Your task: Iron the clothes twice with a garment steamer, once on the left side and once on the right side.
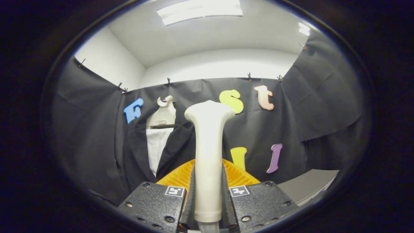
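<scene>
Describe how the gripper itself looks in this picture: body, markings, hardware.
The gripper has two blocky bodies with a dark, speckled, textured surface, one on each side. Each carries a small square black-and-white fiducial marker on its inner top corner and several round screw heads along its face. The inner edges of the fingers are serrated with fine ridges. Ribbed orange parts rise behind the bodies.

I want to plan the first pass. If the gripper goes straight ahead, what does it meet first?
Probably the black cloth wall; the gripper, fingers shut on the steamer, points just right of the hanging dark jacket. Depth is unclear.
</scene>
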